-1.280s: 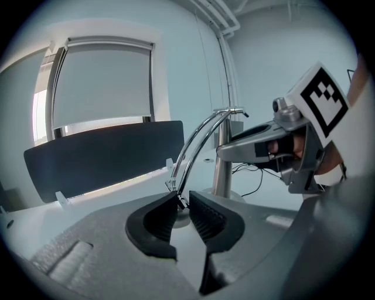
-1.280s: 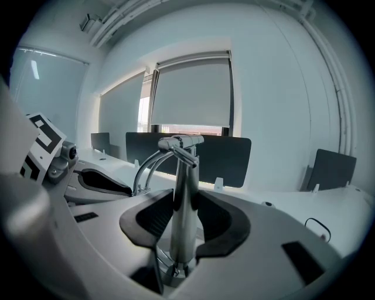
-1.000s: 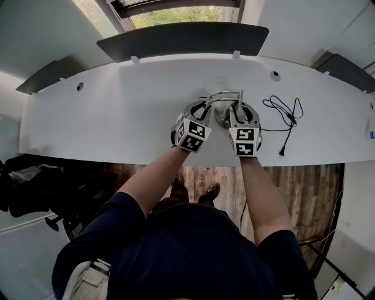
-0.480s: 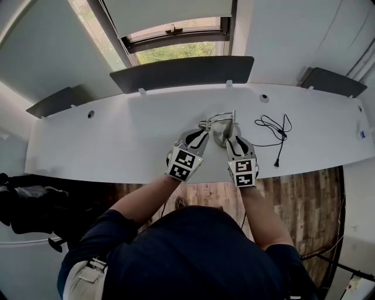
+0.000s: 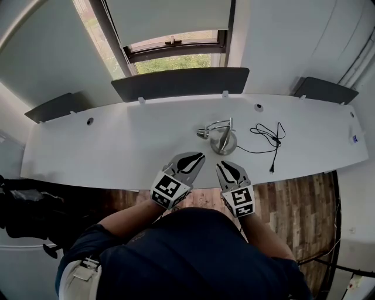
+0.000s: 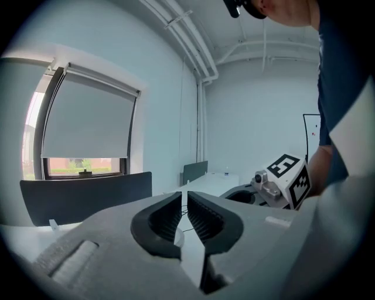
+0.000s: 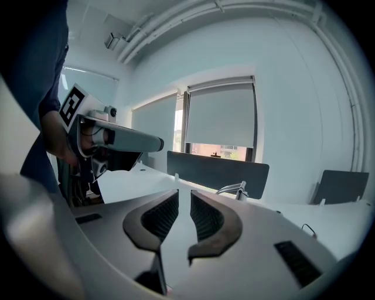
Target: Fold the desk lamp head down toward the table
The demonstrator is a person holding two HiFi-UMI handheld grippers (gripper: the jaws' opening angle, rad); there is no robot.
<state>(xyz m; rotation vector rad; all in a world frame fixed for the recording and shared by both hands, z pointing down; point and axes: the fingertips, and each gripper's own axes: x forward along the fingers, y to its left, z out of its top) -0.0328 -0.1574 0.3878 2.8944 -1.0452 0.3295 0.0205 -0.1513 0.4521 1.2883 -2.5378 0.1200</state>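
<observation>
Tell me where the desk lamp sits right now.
In the head view the desk lamp stands on the white table, slightly right of centre, its black cord lying just to its right and the dark divider panel behind it.

On the table [image 5: 105, 146], the desk lamp [image 5: 223, 139] and loose cable [image 5: 267, 138] obstruct centre-right; leftward is open.

Silvery metal with a soft sheen: the desk lamp [image 5: 224, 142] stands ahead of the left gripper [image 5: 202, 156], whose shell is matt grey plastic with ribbed black pads [image 6: 167, 217]. The table [image 5: 117, 146] under the lamp is smooth, matt white. Right of the gripper, grainy brown wooden floorboards [image 5: 293, 187]; behind it, a dark blue cloth shirt [image 5: 193, 258]; far ahead, dark matt panels [image 5: 179, 84] and a pale matt blind [image 5: 170, 17].
</observation>
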